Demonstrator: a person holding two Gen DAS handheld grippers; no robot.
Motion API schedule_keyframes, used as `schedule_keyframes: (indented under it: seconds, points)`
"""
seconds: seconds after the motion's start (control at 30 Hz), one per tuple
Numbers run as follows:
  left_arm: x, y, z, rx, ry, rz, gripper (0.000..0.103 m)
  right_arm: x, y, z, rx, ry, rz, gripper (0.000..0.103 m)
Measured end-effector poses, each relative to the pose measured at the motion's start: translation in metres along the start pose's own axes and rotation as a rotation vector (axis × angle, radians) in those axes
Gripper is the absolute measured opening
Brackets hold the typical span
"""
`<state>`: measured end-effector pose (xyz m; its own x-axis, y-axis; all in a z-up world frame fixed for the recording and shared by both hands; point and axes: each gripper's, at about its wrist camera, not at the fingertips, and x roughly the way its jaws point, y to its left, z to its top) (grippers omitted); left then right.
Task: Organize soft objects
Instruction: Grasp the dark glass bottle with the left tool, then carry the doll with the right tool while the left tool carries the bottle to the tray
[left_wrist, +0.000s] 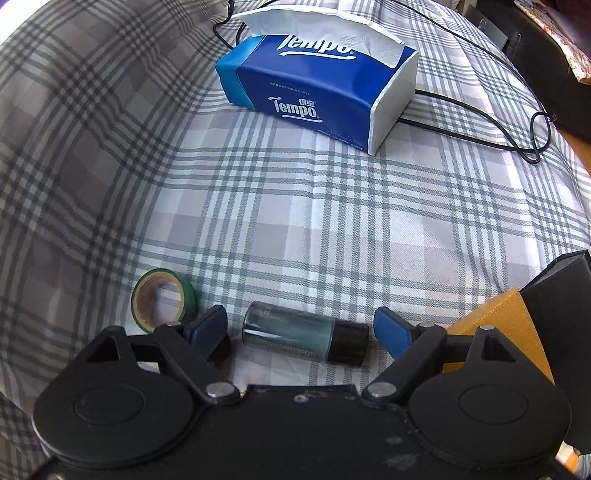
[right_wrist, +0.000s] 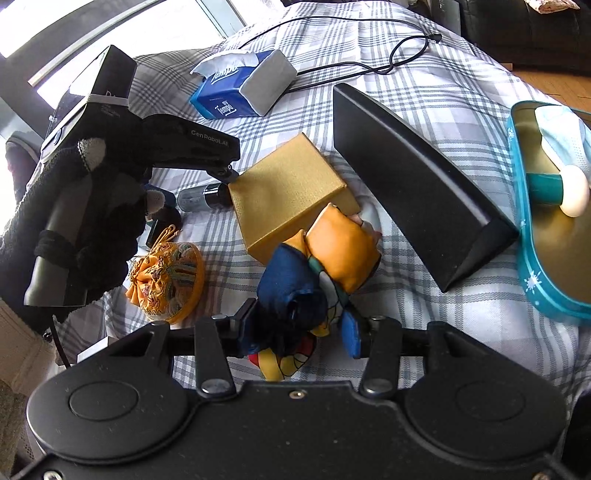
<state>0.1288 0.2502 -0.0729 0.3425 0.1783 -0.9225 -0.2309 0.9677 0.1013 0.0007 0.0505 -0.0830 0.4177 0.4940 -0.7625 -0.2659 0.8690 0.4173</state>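
My left gripper (left_wrist: 300, 330) stands open over the checked bedspread (left_wrist: 295, 221). A small dark glass bottle (left_wrist: 303, 336) with a black cap lies on its side between the blue pads, which do not touch it. A roll of green tape (left_wrist: 162, 302) stands just left of the left pad. My right gripper (right_wrist: 301, 328) is shut on a bunched silk scarf (right_wrist: 295, 291) in blue, orange and yellow, which hangs in front of a gold box (right_wrist: 288, 192). An orange embroidered pouch (right_wrist: 170, 280) lies to the left of the scarf.
A blue tissue pack (left_wrist: 317, 92) and a black cable (left_wrist: 480, 114) lie farther back. A long black lid (right_wrist: 413, 177) leans beside the gold box. A teal tray (right_wrist: 532, 280) with a face mask (right_wrist: 565, 133) sits at the right. A gloved hand (right_wrist: 92, 206) fills the left side.
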Motion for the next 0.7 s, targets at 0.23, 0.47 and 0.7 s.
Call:
schedule_keyframes:
  seconds: [0.23, 0.47, 0.7]
  points:
    - [0.011, 0.01, 0.0, -0.068, 0.03, -0.074, 0.07, 0.002, 0.002, 0.0, -0.01, 0.005, -0.006, 0.048]
    - [-0.008, 0.022, -0.004, -0.132, 0.016, -0.077, 0.07, 0.003, 0.001, 0.0, -0.018, -0.005, -0.01, 0.048]
    - [-0.061, 0.029, -0.019, -0.196, -0.037, -0.051, 0.07, 0.001, 0.004, -0.005, -0.06, -0.02, 0.007, 0.048]
